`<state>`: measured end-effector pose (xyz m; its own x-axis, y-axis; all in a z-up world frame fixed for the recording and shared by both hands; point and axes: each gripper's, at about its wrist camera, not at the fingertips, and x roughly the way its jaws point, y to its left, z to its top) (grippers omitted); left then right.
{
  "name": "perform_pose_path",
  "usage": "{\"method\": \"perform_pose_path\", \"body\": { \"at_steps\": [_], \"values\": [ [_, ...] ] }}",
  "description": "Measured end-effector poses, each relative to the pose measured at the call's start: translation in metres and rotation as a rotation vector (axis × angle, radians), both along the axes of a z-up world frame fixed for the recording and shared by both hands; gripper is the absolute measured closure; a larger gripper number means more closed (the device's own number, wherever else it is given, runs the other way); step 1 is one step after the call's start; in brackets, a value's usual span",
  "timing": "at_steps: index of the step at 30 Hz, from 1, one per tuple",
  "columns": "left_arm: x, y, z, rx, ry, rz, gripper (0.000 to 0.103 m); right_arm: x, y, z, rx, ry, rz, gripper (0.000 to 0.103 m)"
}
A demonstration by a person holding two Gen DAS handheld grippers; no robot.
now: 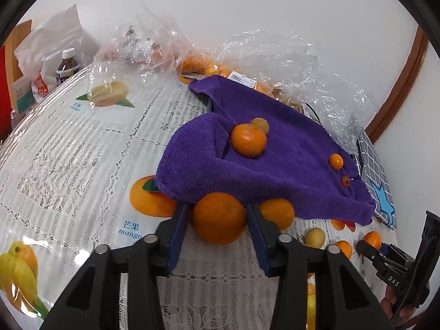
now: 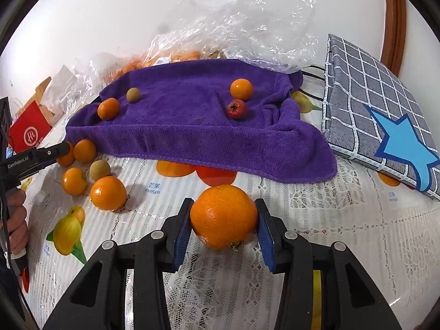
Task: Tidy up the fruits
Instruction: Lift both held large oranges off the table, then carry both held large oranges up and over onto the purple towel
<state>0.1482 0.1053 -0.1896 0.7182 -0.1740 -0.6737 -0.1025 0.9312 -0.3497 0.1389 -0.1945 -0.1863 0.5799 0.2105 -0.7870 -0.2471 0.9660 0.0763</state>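
Note:
My left gripper [image 1: 217, 206] is shut on a large orange [image 1: 218, 220] that rests on the table at the near edge of a purple towel [image 1: 288, 159]. A second orange [image 1: 277, 213] lies right behind it. On the towel sit an orange [image 1: 249, 140], a yellowish fruit [image 1: 260, 123], a small orange [image 1: 336, 161] and a small red fruit [image 1: 345, 181]. My right gripper [image 2: 224, 200] is shut on another large orange [image 2: 224, 220], just in front of the towel [image 2: 192, 126]. The left gripper [image 2: 59, 148] shows at the left edge, among loose oranges.
Loose oranges [image 2: 108, 192] and a brownish fruit [image 2: 99, 170] lie on the lace tablecloth left of the right gripper. A grey checked box with a blue star [image 2: 385, 110] stands at the right. Clear plastic bags of fruit [image 1: 261, 55] and a bottle [image 1: 66, 66] stand at the back.

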Motion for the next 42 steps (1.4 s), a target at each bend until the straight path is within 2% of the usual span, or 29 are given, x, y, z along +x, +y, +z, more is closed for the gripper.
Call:
{"method": "perform_pose_path", "body": {
  "at_steps": [2,8,14,25,28,32,36,39,42],
  "values": [
    [-0.002,-0.002,0.002,0.016,-0.011,0.004,0.066,-0.001,-0.001,0.001,0.003,-0.007,0.001,0.06],
    [-0.012,0.0,0.013,0.003,-0.093,0.005,0.066,-0.007,-0.003,0.008,0.037,-0.046,0.011,0.06],
    [-0.015,0.004,0.021,-0.012,-0.137,0.02,0.066,-0.012,-0.008,0.014,0.074,-0.083,0.004,0.06],
    [-0.02,0.009,0.025,-0.032,-0.164,0.038,0.066,-0.011,-0.014,0.026,0.126,-0.131,-0.014,0.06],
    [-0.02,0.01,0.025,-0.031,-0.164,0.05,0.066,-0.002,-0.018,0.035,0.157,-0.139,-0.028,0.06],
    [-0.022,0.013,0.027,-0.043,-0.17,0.061,0.066,0.011,-0.018,0.053,0.151,-0.184,-0.037,0.06],
    [-0.029,0.02,0.034,-0.062,-0.209,0.083,0.066,0.026,-0.016,0.07,0.141,-0.235,-0.04,0.06],
    [-0.03,0.024,0.037,-0.048,-0.221,0.118,0.066,0.042,-0.015,0.075,0.127,-0.246,-0.05,0.06],
    [-0.027,0.032,0.042,-0.081,-0.223,0.144,0.066,0.06,-0.015,0.075,0.12,-0.247,-0.068,0.06]
  ]
}}
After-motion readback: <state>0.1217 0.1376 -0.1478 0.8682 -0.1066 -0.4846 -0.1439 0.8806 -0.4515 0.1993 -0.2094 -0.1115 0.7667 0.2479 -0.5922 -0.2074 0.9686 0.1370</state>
